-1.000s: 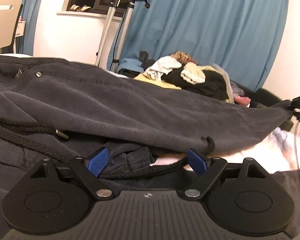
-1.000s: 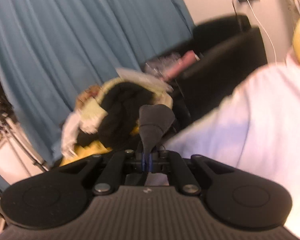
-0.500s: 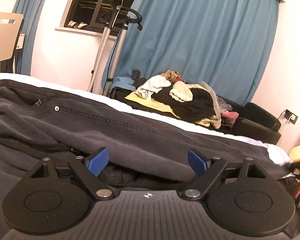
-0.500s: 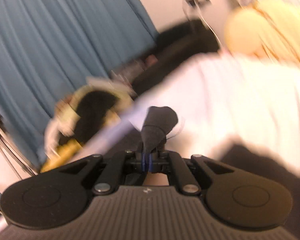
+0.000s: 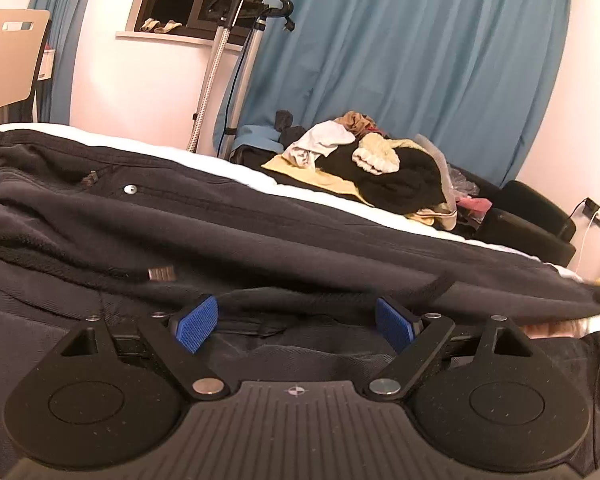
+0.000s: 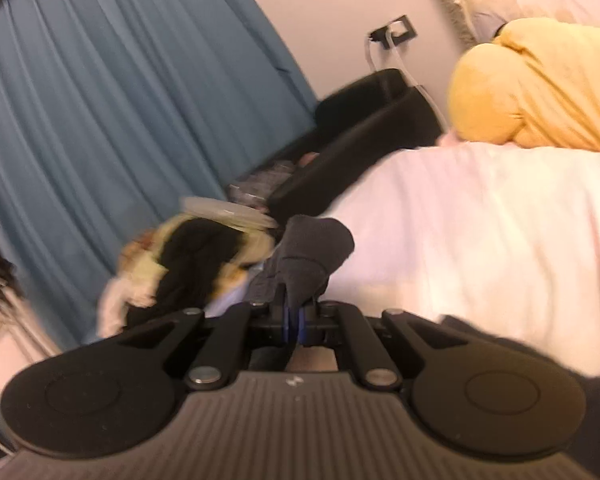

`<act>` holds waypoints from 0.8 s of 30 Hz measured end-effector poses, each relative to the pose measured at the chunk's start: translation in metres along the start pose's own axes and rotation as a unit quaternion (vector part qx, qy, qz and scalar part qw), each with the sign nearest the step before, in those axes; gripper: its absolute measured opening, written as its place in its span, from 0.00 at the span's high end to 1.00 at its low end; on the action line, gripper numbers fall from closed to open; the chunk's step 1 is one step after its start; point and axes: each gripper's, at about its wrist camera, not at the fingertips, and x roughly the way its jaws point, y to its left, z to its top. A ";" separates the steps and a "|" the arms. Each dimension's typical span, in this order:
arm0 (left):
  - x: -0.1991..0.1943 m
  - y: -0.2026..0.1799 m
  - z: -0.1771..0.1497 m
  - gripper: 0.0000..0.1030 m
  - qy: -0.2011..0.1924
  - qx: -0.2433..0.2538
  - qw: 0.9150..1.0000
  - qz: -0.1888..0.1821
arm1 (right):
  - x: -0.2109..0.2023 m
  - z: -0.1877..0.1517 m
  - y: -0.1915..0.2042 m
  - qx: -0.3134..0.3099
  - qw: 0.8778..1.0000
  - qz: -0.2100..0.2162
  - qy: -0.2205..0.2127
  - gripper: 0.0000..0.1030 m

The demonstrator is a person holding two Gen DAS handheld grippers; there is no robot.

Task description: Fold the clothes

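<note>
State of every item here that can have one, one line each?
left gripper: open, empty, low over the trousers.
right gripper: shut on a trouser end.
dark grey trousers: spread lengthwise on the bed, not yet folded.
clothes pile: heaped, unfolded.
blue curtain: drawn.

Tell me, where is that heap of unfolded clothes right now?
In the left wrist view the clothes pile sits upper right of centre, beyond the bed's far edge, before the blue curtain and beside a black armchair.

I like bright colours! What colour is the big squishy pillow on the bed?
Yellow. The pillow shows best in the right wrist view.
</note>
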 end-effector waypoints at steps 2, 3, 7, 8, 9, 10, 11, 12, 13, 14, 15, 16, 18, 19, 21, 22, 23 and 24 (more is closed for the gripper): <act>0.000 0.001 -0.001 0.14 0.000 0.001 1.000 0.000 | 0.019 -0.013 -0.017 -0.007 0.999 -0.021 0.029 0.95; 0.001 0.001 -0.002 0.14 0.001 0.001 1.000 0.001 | 0.028 -0.020 -0.027 -0.011 0.999 -0.029 0.045 0.94; 0.006 0.000 -0.004 0.13 0.006 0.005 1.000 0.008 | 0.035 -0.030 -0.029 -0.036 0.997 -0.031 0.056 0.91; 0.007 -0.001 -0.005 0.13 0.005 0.009 1.000 0.010 | 0.032 -0.031 -0.025 -0.050 0.997 -0.033 0.054 0.88; 0.007 -0.003 -0.005 0.13 0.004 0.014 1.000 0.011 | 0.027 -0.031 -0.019 -0.067 0.996 -0.035 0.051 0.87; 0.006 -0.004 -0.005 0.13 0.001 0.018 1.000 0.012 | 0.022 -0.032 -0.013 -0.084 0.995 -0.038 0.048 0.83; 0.005 -0.005 -0.005 0.13 0.000 0.021 1.000 0.013 | 0.016 -0.032 -0.007 -0.099 0.993 -0.039 0.047 0.79; 0.004 -0.006 -0.005 0.13 0.000 0.022 1.000 0.014 | 0.010 -0.031 -0.003 -0.110 0.992 -0.038 0.049 0.72; 0.001 -0.007 -0.005 0.13 -0.001 0.022 1.000 0.013 | 0.005 -0.031 0.001 -0.121 0.991 -0.038 0.051 0.71; -0.002 -0.008 -0.004 0.13 -0.003 0.023 1.000 0.013 | -0.003 -0.030 0.005 -0.129 0.990 -0.034 0.052 0.70; -0.005 -0.010 -0.004 0.13 -0.005 0.025 1.000 0.013 | -0.013 -0.029 0.010 -0.132 0.990 -0.029 0.051 0.70; -0.008 -0.011 -0.004 0.13 -0.007 0.027 1.000 0.013 | -0.024 -0.028 0.015 -0.134 0.989 -0.025 0.051 0.70; -0.014 -0.014 -0.003 0.13 -0.010 0.030 0.999 0.013 | -0.046 -0.026 0.025 -0.136 0.989 -0.013 0.053 0.70; -0.018 -0.016 -0.003 0.13 -0.012 0.031 0.999 0.011 | -0.059 -0.026 0.031 -0.137 0.989 -0.002 0.055 0.70; -0.025 -0.019 -0.002 0.13 -0.016 0.033 0.999 0.008 | -0.085 -0.027 0.043 -0.137 0.989 0.022 0.059 0.70; -0.029 -0.021 -0.002 0.13 -0.018 0.034 0.999 0.007 | -0.098 -0.028 0.050 -0.141 0.987 0.035 0.065 0.70; -0.033 -0.023 -0.003 0.13 -0.019 0.038 0.999 0.006 | -0.112 -0.031 0.059 -0.148 0.985 0.050 0.075 0.70; -0.037 -0.025 -0.003 0.13 -0.021 0.041 0.999 0.006 | -0.124 -0.033 0.069 -0.155 0.982 0.064 0.086 0.70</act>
